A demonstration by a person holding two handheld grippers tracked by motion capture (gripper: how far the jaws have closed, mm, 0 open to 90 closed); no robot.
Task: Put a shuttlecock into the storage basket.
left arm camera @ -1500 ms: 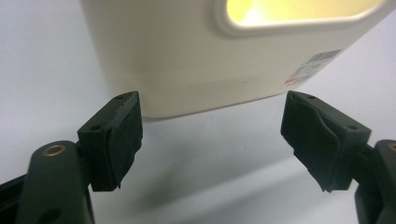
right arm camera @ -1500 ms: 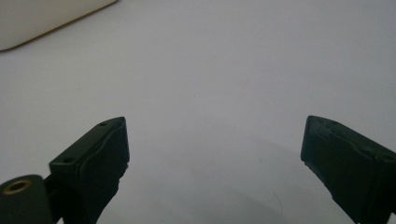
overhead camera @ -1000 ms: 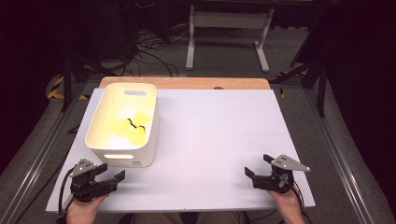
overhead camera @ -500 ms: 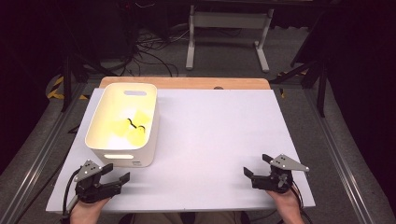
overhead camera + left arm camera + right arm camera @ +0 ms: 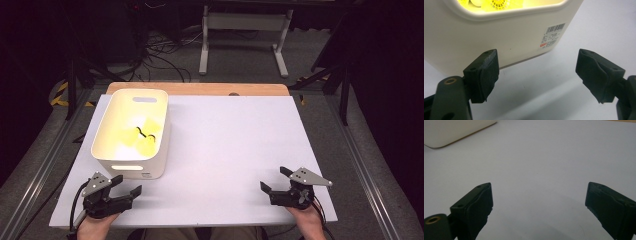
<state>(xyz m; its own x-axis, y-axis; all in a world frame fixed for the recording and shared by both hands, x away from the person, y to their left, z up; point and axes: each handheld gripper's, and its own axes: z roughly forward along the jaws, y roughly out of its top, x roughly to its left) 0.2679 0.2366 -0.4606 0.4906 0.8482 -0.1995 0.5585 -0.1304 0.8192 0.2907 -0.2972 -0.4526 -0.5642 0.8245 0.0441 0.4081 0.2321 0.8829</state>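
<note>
Since the earlier frame the left gripper has slid a little toward the person. In the high view the white bin sits just beyond it and holds yellow shuttlecocks; the right gripper is well apart. The left gripper view shows the bin's barcode label, jaws wide, holding nothing. The right gripper view shows bare table, jaws wide, empty.

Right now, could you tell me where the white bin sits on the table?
In the high view, the white bin stands at the table's left, just beyond the left gripper.
</note>
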